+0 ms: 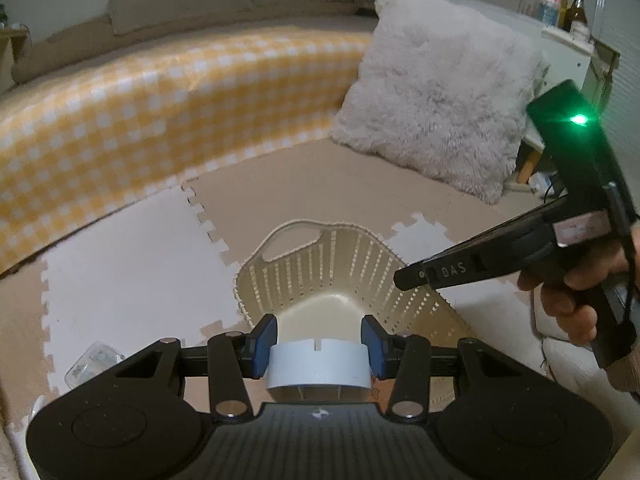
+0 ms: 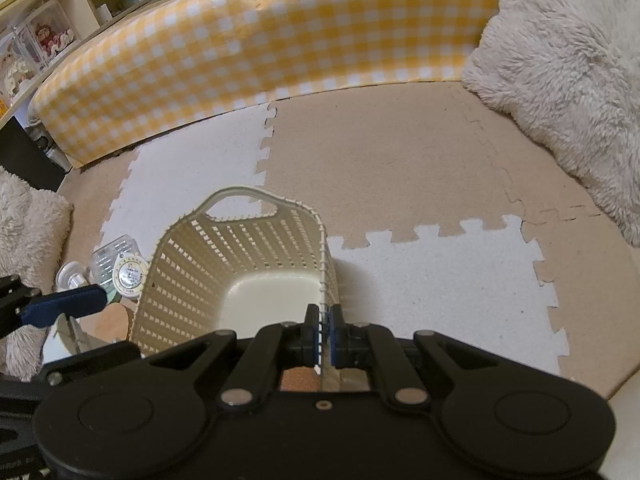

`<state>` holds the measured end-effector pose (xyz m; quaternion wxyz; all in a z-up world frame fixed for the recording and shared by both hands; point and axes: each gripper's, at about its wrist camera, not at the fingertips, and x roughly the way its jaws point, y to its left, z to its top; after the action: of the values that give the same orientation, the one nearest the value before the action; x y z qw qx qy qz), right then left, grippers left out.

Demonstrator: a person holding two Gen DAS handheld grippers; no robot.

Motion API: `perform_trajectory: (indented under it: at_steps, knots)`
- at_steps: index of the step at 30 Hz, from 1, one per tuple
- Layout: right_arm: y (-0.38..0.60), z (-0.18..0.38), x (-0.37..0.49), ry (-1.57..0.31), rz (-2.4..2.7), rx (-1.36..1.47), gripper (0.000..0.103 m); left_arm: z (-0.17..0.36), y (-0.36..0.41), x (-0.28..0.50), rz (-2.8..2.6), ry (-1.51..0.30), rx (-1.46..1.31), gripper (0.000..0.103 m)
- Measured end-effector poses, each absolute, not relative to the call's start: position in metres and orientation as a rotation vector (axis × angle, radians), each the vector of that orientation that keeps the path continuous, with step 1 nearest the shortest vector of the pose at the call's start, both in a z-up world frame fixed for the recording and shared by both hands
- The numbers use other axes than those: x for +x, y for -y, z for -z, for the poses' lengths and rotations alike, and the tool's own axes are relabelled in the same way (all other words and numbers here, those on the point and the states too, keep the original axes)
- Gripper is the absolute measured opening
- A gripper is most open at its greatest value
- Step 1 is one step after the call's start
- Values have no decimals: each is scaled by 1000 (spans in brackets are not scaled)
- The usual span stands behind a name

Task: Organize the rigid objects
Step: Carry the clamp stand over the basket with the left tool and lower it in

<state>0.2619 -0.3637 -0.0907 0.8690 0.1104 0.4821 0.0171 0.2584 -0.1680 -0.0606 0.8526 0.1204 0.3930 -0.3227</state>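
Observation:
My left gripper (image 1: 320,340) is shut on a white round plastic piece (image 1: 320,366) with a notch in its rim, its blue pads (image 1: 266,342) pressing on both sides. It hangs over the near end of a cream slotted basket (image 1: 316,256), whose floor looks bare. My right gripper (image 2: 323,320) is shut on the basket's (image 2: 240,248) right wall at the rim. In the left wrist view the right gripper (image 1: 408,278) reaches in from the right, held by a person's hand (image 1: 576,300). One blue finger of the left gripper (image 2: 64,304) shows left of the basket.
Left of the basket lie a clear plastic case (image 2: 114,256), a round labelled disc (image 2: 129,276) and a small white round piece (image 2: 72,276). The floor is beige and white foam tiles (image 2: 400,152). A yellow checked bench (image 2: 240,40) runs behind, and a fluffy cushion (image 1: 436,92) leans at right.

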Motion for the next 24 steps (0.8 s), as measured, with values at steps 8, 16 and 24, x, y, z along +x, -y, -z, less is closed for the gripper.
perform_trajectory:
  at_steps: [8,16,24]
  knots:
    - [364,91,262,-1010,-40,237,5,67,211,281,685,-870,434,47]
    - [369,92,261,-1012,-44,265,5,81,219,301,632,-833,402,69]
    - [368,92,262,-1014,-44,260,6,81,206,292,634,-837,396,68]
